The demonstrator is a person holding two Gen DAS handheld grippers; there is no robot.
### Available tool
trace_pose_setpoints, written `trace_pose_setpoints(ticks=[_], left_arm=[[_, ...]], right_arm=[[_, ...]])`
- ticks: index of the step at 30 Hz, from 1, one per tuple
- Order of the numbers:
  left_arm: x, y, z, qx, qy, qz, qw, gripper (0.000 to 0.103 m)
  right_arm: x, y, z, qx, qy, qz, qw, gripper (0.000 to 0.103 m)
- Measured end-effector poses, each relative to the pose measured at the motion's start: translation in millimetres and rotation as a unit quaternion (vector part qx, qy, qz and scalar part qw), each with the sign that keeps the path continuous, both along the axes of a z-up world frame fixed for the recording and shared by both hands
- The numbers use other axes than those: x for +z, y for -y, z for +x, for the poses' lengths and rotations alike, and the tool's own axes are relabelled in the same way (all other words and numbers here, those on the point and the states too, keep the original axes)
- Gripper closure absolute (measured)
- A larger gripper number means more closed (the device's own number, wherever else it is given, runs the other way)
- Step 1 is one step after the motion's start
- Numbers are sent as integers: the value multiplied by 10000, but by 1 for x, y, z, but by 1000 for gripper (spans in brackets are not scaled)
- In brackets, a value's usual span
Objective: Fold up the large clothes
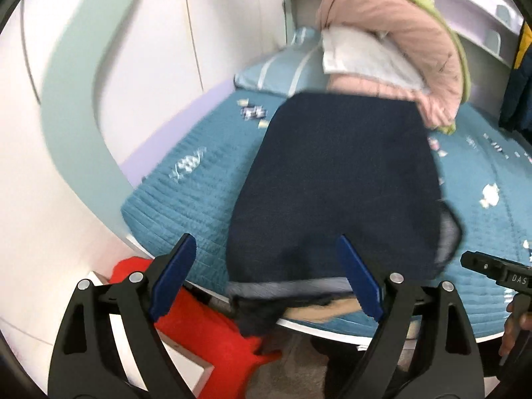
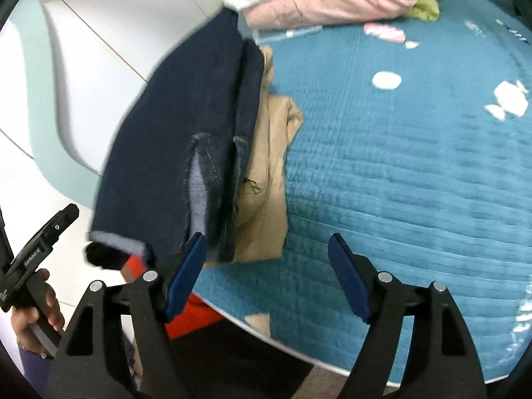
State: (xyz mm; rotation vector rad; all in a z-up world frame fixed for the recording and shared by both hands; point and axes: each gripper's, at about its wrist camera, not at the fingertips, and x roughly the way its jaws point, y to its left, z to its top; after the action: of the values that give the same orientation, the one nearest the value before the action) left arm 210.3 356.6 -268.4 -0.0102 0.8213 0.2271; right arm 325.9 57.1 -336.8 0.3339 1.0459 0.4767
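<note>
The dark denim jeans [image 1: 335,183] lie folded lengthwise on the teal bed quilt [image 2: 415,173], hem end hanging over the near edge. Both the left tongs [image 1: 266,276] and right tongs [image 2: 266,276] stand spread, pinching nothing. A fold looks just laid; next, likely, each must pinch the hem end and carry it toward the waist.

Bare quilt [image 2: 399,173] rightward; pink jacket [image 1: 415,43] behind

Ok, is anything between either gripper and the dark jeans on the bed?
Nothing visible. The left gripper stands open right over the near hem of the dark jeans, and the right gripper is open beside their frayed edge. A tan garment lies under the jeans on the teal bedspread, not in the way.
</note>
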Motion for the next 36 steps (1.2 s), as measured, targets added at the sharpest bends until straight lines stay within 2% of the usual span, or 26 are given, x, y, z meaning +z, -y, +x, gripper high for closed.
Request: trace_pose_setpoints(ticks=[3,7,10,11,15,18,26,32,36], left_arm=[[34,30,-22,-2,247,25,9997,13],[80,83,-52,-184,493,-194,9984,11],[108,122,-71,-591,641,-433,9952,10],[116,133,-77,-698,683,-451,9942,6],[150,184,-107,-913,1040,-247,9901,6],[171,212,-129,-888,1292,-76,9876,6],[214,259,-178,-1055,1795,172,9779,5],[239,276,-210,-1168,2165,169,9691,5],[251,282,-222,-1162,2327,197,9654,5]], right_arm=[[45,20,-25,-4,383,-2,9993,31],[113,49,-60,68,847,55,9964,30],[155,68,-95,177,1152,-35,9932,16],[171,73,-110,231,1313,-120,9910,14],[209,89,-151,200,1927,-593,9793,11],[231,109,-180,-82,2367,-755,9686,9],[282,143,-242,-580,3113,-986,9434,8],[299,158,-268,-864,3596,-1119,9223,8],[310,162,-284,-1075,3886,-1414,9041,8]])
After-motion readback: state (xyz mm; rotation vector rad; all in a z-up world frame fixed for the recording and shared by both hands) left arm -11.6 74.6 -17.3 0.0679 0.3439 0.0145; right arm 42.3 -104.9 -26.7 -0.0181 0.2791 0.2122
